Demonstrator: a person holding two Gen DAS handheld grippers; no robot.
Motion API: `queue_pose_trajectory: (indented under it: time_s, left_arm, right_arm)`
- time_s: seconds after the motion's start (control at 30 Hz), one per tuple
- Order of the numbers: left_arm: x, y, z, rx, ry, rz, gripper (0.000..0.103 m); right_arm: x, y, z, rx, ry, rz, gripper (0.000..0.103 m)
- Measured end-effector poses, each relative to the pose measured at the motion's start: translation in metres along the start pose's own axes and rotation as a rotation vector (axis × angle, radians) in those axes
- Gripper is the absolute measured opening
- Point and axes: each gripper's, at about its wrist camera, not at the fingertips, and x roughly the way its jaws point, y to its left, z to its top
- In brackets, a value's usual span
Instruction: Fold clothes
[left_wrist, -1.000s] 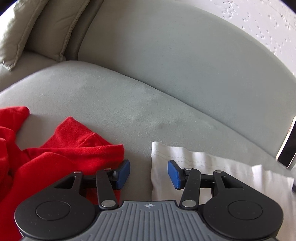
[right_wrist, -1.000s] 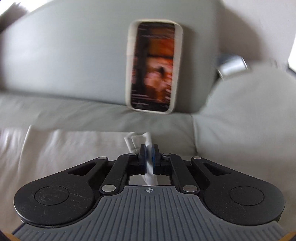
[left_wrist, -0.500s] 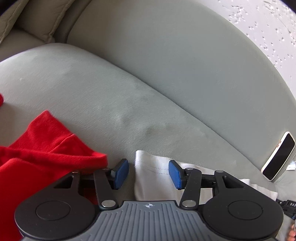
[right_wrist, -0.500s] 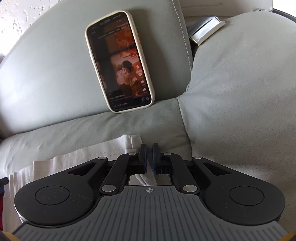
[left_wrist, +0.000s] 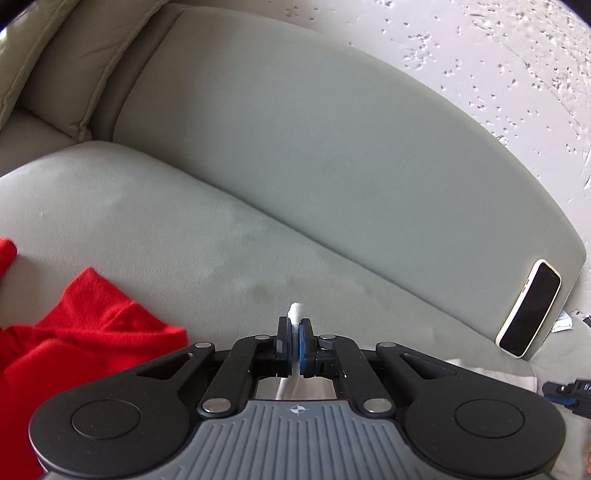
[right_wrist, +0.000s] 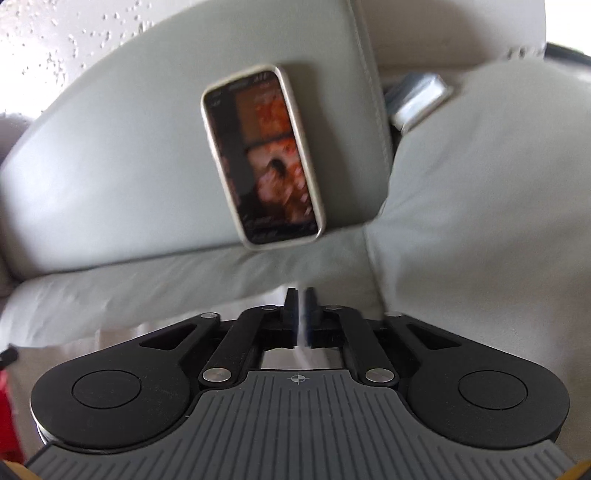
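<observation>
A white cloth (left_wrist: 295, 309) lies on the grey sofa seat (left_wrist: 147, 221). My left gripper (left_wrist: 294, 325) is shut on a pinched fold of its edge, and a small tuft pokes out past the blue pads. More of the cloth (left_wrist: 491, 373) shows at the right. A red garment (left_wrist: 92, 325) lies crumpled at the left, apart from the gripper. In the blurred right wrist view, my right gripper (right_wrist: 301, 299) has a strip of the white cloth (right_wrist: 302, 325) between its nearly touching fingers. Its jaws are opening. The rest of that cloth (right_wrist: 122, 332) spreads to the lower left.
A phone (right_wrist: 264, 155) with a lit screen leans on the sofa backrest, also seen as the phone (left_wrist: 530, 308) at the far right. A padded armrest (right_wrist: 480, 203) rises on the right, with a silver object (right_wrist: 421, 99) wedged behind it. Cushions (left_wrist: 55, 66) sit at the back left.
My left gripper has shut on the white cloth's edge and lifted slightly. The right gripper has rolled and moved, keeping the cloth between its fingers; its view is now blurred.
</observation>
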Motion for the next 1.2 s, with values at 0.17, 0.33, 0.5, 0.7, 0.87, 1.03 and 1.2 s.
queue_pose_trajectory:
  time_s: [0.17,0.33,0.5,0.7,0.87,1.03,1.2]
  left_arm:
    - [0.002,0.002,-0.001,-0.02,0.009,0.009,0.001]
    - [0.01,0.0,-0.003,0.013,0.021,0.017,0.001]
    - [0.02,0.012,-0.003,-0.054,0.068,0.009,0.003]
    - [0.018,0.043,0.002,-0.254,0.077,-0.036,0.043]
    - [0.027,0.036,-0.004,-0.186,0.089,-0.017,0.043]
    - [0.029,0.024,-0.007,-0.106,0.078,-0.015,0.036]
    - [0.028,0.011,-0.011,0.016,0.071,0.018,0.002]
  right_arm:
    - [0.005,0.002,-0.003,0.013,-0.02,-0.007,0.049]
    - [0.035,0.01,0.001,-0.036,0.014,-0.042,0.048]
    - [0.044,0.023,-0.004,-0.177,-0.007,-0.108,0.035]
    - [0.041,0.013,-0.004,-0.152,-0.001,-0.075,0.031]
    - [0.04,0.01,-0.005,-0.122,-0.01,-0.062,0.03]
    - [0.04,0.007,-0.007,-0.105,-0.032,-0.055,0.028]
    - [0.04,0.013,-0.009,-0.159,-0.04,-0.087,0.01]
